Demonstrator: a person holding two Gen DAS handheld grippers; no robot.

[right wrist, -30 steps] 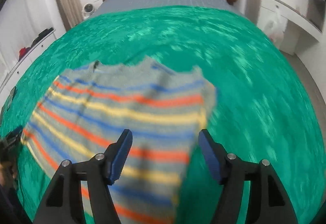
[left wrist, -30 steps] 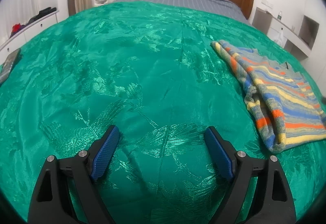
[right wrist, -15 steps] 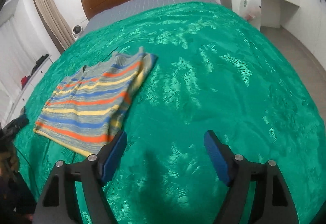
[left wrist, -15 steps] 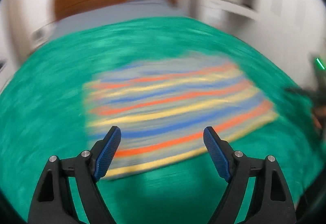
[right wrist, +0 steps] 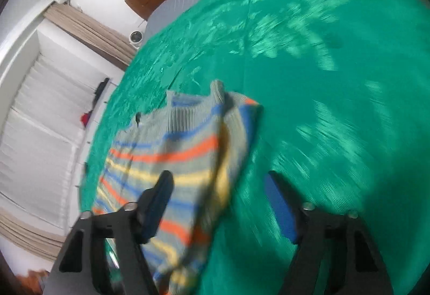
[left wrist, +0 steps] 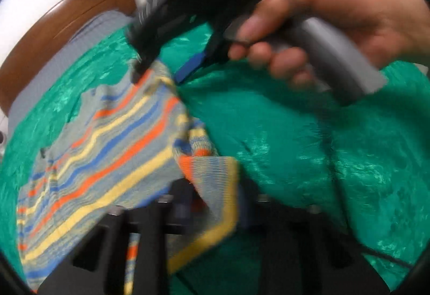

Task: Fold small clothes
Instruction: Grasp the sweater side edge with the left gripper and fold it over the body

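A green bedspread [right wrist: 336,96] covers the bed, running back to a wooden headboard [left wrist: 61,26]. On it lies the striped sweater [left wrist: 113,144], toward the left side in the right wrist view, well short of the headboard and with open green cloth on its far and right sides.

Half a second ago the sweater lay flat on the spread with both claws spread wide and clear of it. Now a corner of it is raised in front of the left claw [left wrist: 212,203], whose dark fingers look drawn together on that flap, though the blur leaves the contact uncertain. The right claw [right wrist: 220,203] is still spread, one finger over the stripes and the other over bare bedspread near the sweater's right edge; the left view shows a hand [left wrist: 330,26] holding it with its tips near the sweater's far corner. So the reaching looks over and a fold seems to be starting.

The sweater's right edge is doubled over itself. There is ample room to the right and ahead to carry the raised corner across; at the left, the spread falls away toward a white cabinet [right wrist: 40,139].
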